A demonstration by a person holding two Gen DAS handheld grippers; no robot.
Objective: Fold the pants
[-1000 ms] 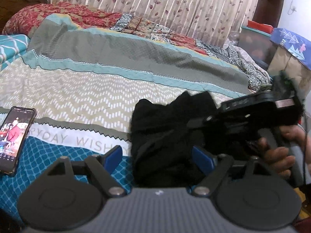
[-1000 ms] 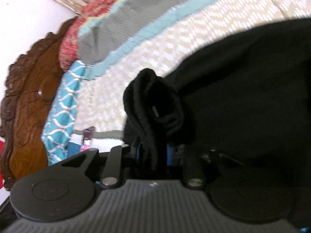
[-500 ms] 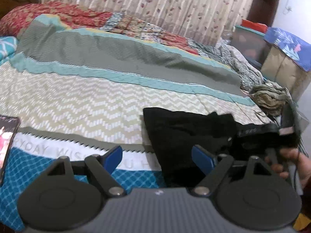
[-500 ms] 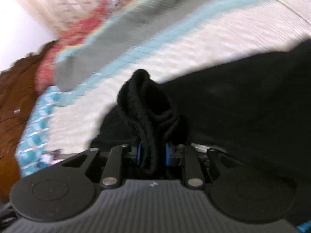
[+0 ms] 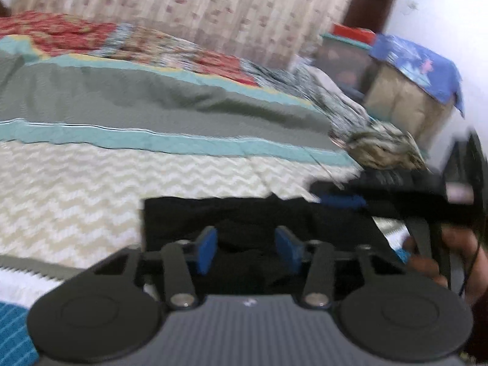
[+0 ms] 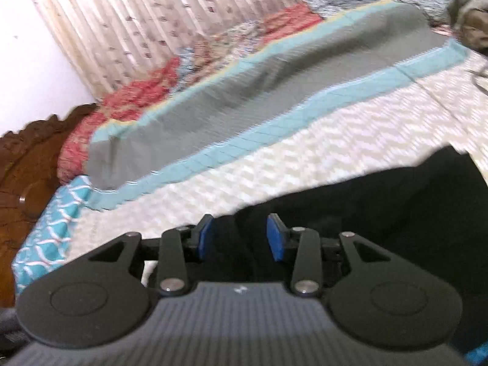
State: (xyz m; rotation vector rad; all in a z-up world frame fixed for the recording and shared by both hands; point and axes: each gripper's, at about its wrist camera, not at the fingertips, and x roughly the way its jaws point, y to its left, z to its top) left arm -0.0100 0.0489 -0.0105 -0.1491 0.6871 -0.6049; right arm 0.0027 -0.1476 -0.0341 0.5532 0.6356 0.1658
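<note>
The black pants (image 5: pixel 244 216) lie in a flat folded block on the patterned bedspread (image 5: pixel 122 177). My left gripper (image 5: pixel 247 250) is open, its blue pads just above the pants' near edge, nothing held. The right gripper's body (image 5: pixel 396 195), held by a hand, reaches over the pants' right end in the left wrist view. In the right wrist view the right gripper (image 6: pixel 241 238) is open over the pants (image 6: pixel 381 201), with black fabric lying between the pads but not clamped.
A crumpled patterned cloth (image 5: pixel 381 146) lies on the bed's far right. Boxes under a blue cover (image 5: pixel 421 61) stand beyond it. A carved wooden headboard (image 6: pixel 27 164) is at the left. Curtains (image 5: pixel 183 6) hang behind the bed.
The right gripper has let go of the bunched pants fabric and opened. The left gripper has moved in over the pants and narrowed its gap. The pants now lie flatter.
</note>
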